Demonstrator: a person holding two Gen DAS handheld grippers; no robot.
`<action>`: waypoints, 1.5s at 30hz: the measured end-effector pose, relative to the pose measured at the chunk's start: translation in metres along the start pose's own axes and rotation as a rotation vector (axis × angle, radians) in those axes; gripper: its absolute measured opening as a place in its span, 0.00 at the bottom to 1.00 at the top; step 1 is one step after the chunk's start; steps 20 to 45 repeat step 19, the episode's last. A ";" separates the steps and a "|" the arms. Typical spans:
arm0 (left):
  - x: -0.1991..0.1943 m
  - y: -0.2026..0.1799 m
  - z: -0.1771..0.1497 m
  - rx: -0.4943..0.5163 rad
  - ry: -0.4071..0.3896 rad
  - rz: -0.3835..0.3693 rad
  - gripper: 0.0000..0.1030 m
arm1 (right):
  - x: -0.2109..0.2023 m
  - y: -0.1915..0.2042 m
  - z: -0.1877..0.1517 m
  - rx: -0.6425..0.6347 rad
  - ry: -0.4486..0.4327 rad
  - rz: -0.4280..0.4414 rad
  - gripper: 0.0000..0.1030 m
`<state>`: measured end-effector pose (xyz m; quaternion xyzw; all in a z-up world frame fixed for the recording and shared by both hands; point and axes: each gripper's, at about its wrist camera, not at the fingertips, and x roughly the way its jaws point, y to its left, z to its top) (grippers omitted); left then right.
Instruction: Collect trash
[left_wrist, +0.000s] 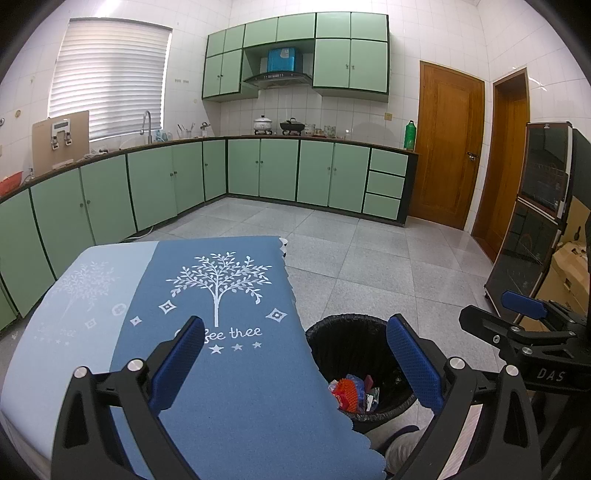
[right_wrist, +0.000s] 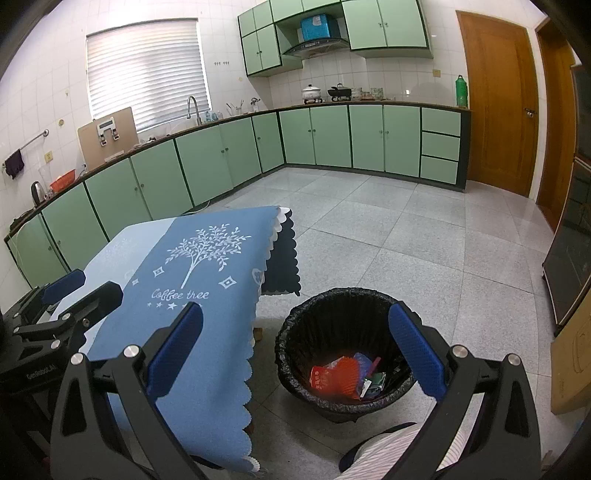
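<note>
A black bin (left_wrist: 354, 347) with a black liner stands on the floor to the right of the table; it also shows in the right wrist view (right_wrist: 332, 317). Red, orange and blue trash wrappers (left_wrist: 351, 393) lie at its bottom, seen more fully in the right wrist view (right_wrist: 343, 374). My left gripper (left_wrist: 295, 365) is open and empty above the table's right edge. My right gripper (right_wrist: 295, 350) is open and empty above the bin's left rim. The right gripper also shows in the left wrist view (left_wrist: 524, 310), and the left gripper in the right wrist view (right_wrist: 74, 291).
A table under a blue tree-print cloth (left_wrist: 221, 332) fills the left, also in the right wrist view (right_wrist: 192, 280). Green cabinets (left_wrist: 258, 170) line the far walls. A dark glass cabinet (left_wrist: 532, 214) and cardboard boxes (left_wrist: 569, 269) stand at right. Wooden doors (left_wrist: 447, 144) are beyond.
</note>
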<state>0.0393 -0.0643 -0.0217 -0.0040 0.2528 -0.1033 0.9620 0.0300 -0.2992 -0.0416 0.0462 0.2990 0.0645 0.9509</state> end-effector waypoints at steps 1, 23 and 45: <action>0.000 0.000 0.000 -0.001 0.000 0.000 0.94 | 0.000 0.000 0.000 0.000 0.000 0.000 0.95; 0.001 -0.001 -0.001 0.000 0.002 0.001 0.94 | 0.002 0.000 -0.001 -0.002 0.005 0.001 0.95; 0.001 -0.001 -0.001 0.000 0.002 0.001 0.94 | 0.002 0.000 -0.001 -0.002 0.005 0.001 0.95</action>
